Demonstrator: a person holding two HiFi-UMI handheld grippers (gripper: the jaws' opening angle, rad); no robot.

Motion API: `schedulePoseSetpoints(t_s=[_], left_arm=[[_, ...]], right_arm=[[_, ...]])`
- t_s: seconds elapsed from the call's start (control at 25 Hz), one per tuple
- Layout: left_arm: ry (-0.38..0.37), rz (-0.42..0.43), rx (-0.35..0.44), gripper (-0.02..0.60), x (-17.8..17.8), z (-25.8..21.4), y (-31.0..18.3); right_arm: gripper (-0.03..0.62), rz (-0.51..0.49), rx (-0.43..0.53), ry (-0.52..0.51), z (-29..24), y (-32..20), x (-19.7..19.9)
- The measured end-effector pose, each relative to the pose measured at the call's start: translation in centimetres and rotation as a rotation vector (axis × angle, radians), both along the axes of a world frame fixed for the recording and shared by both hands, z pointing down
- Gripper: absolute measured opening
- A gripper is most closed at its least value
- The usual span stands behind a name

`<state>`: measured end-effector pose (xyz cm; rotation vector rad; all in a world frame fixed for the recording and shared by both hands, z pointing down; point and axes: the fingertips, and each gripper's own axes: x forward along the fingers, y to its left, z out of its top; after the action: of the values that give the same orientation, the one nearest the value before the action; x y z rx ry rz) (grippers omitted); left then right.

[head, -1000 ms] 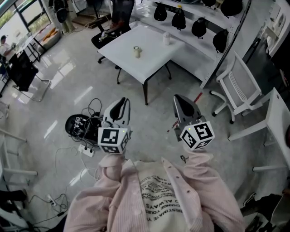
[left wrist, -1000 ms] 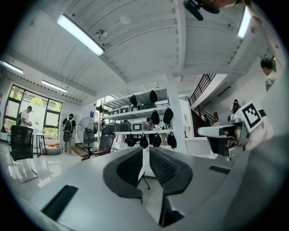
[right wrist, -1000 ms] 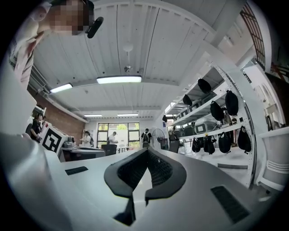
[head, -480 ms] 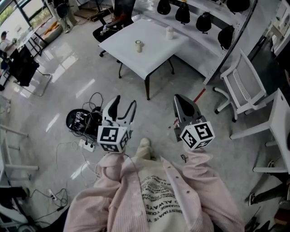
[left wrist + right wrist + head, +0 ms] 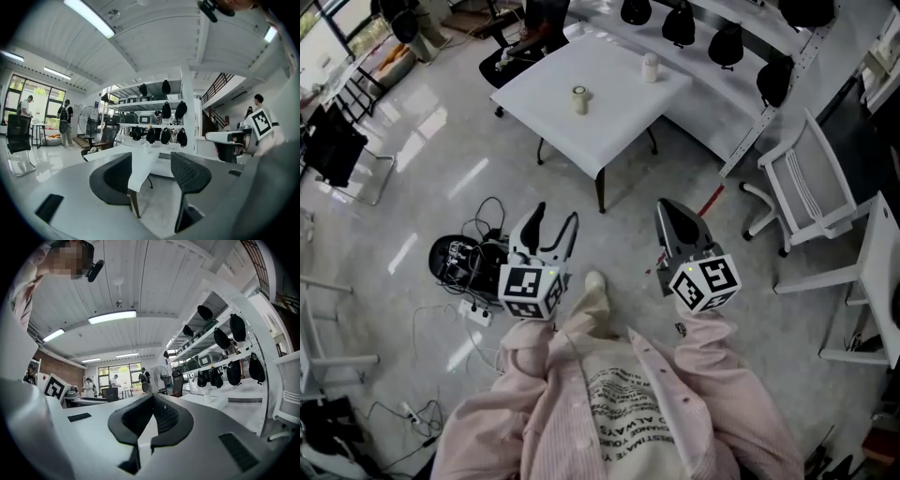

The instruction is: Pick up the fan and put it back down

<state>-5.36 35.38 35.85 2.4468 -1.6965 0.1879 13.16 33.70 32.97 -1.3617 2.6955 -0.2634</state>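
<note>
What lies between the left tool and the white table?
Only bare glossy floor, in the head view. The left tool, its jaws just opened and empty, stands apart from the white table; cables lie off to the side.

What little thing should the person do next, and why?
Probably carry both hand-held grippers toward the fan, which stands far off, beyond the table. Neither is near it: the left hand-held gripper has just been opening and has nothing between its jaws, and the right hand-held gripper is shut and empty.
</note>
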Motion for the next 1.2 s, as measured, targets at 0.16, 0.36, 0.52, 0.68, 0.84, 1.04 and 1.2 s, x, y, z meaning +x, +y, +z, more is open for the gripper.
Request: schedulePoseSetpoints(t_s=[0.16,0.36,0.52,0.68,0.84,1.04,1.2], left_arm=[[0.012,0.019,-0.038,0.238,-0.8,0.9,-4.7],[0.011,0.047,-0.076,0.238,-2.1,2.0,-10.3],[0.018,0.052,-0.107,0.238,-3.8,3.1,-14.7],[0.023,0.057,-0.125,0.236,-5.1,3.8,-18.4],[0.028,0.065,-0.143,0.236,-5.9,4.5,-21.0],[0.025,0.076,-0.174,0.229,-6.5,5.6,-22.9],[0.027,0.085,-0.184,0.229,-6.4,6.3,-24.0]], right_arm=[[0.000,0.018,-0.027,0.006,0.6,-4.5,-1.0],[-0.001,0.029,-0.071,-0.002,1.6,-9.9,-2.8],[0.000,0.039,-0.104,0.008,2.7,-14.1,-4.4],[-0.001,0.047,-0.125,0.017,3.5,-17.5,-5.6],[-0.001,0.059,-0.140,0.019,4.2,-20.1,-6.3],[0.000,0.066,-0.166,0.018,5.2,-21.9,-7.1],[-0.001,0.065,-0.187,0.014,6.1,-23.1,-7.2]])
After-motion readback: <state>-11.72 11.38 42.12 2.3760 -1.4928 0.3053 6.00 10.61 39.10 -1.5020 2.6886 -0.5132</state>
